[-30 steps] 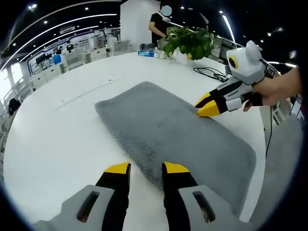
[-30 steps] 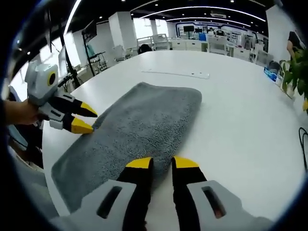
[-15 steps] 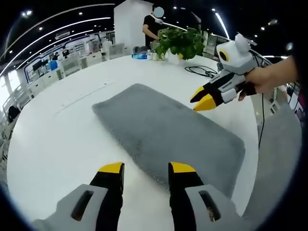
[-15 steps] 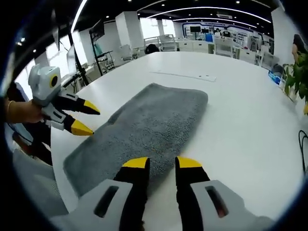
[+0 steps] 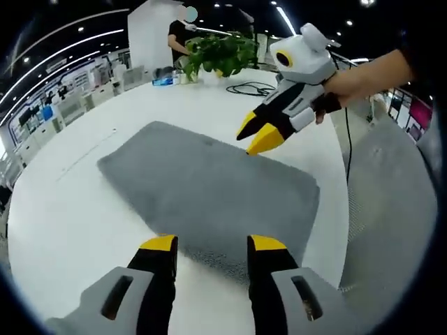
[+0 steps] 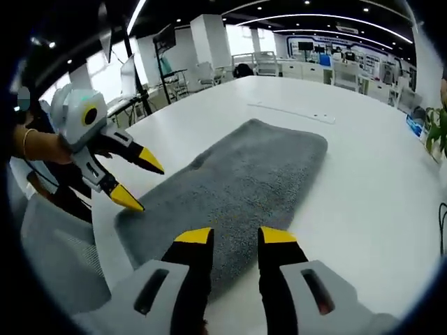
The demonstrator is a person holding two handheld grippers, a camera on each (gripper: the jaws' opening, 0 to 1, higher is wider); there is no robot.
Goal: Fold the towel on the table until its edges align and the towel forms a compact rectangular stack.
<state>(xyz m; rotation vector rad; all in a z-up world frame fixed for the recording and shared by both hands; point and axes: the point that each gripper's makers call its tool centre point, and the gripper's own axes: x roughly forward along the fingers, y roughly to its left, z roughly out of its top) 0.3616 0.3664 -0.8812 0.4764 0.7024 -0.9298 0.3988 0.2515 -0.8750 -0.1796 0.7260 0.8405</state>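
on the white table (image 5: 63, 209): one grey towel (image 5: 209, 192), thick pile, fuzzy nap, lying flat as a long rounded rectangle; layers or folds hard to make out from either view. table top smooth, glossy, curved edge.

left gripper (image 5: 206, 244): black jaws with yellow tips, parted with a gap between, nothing in them, hovering over the towel's near edge. seen from the right gripper view (image 6: 136, 178) it sits off the towel's left corner, jaws spread, held by a hand (image 6: 35, 146) partly cut off.

right gripper (image 6: 244, 237): same make, jaws apart and released, above the towel's near edge. in the left gripper view (image 5: 255, 132) it hangs over the towel's far long edge; contact cannot be told.

far end of table: leafy green plant (image 5: 220, 52), its pot hidden; black cable (image 5: 251, 88) coiled; small blue item (image 5: 162, 80) too blurred to identify. person (image 5: 178, 35) standing behind, partly cut off.
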